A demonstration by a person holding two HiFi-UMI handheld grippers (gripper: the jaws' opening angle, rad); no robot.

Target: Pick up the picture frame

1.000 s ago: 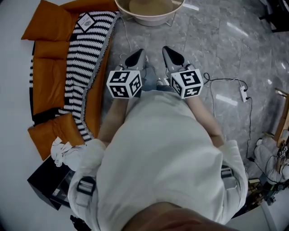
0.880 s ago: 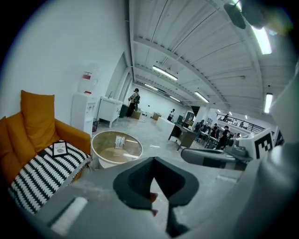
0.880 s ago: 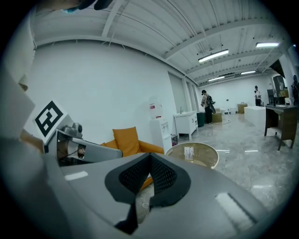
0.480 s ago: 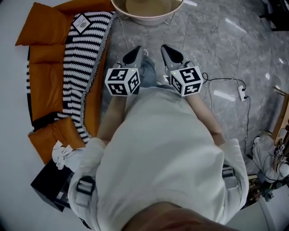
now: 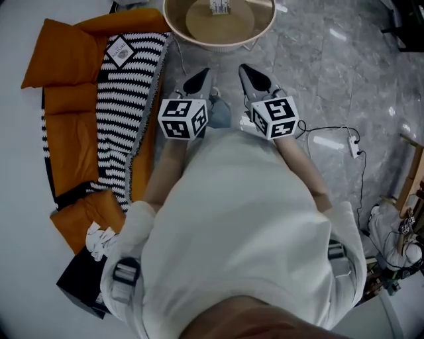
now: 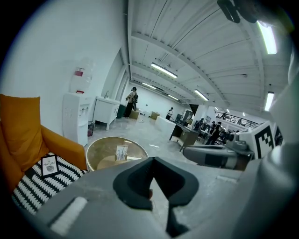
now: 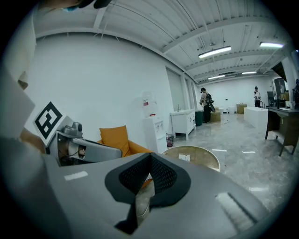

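A grey marble floor carries a round table [image 5: 199, 20] at the top centre, and the small picture frame [image 5: 219, 6] stands upright on it. The left gripper [image 5: 203, 73] and right gripper [image 5: 244, 69], both pinched shut and empty, hover short of it. If they arrive unopened, they would likely topple it.

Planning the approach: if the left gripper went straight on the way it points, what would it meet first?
Probably the near rim of the round table that carries the picture frame. The left gripper tilts slightly down, so it could meet the floor short of the table instead.
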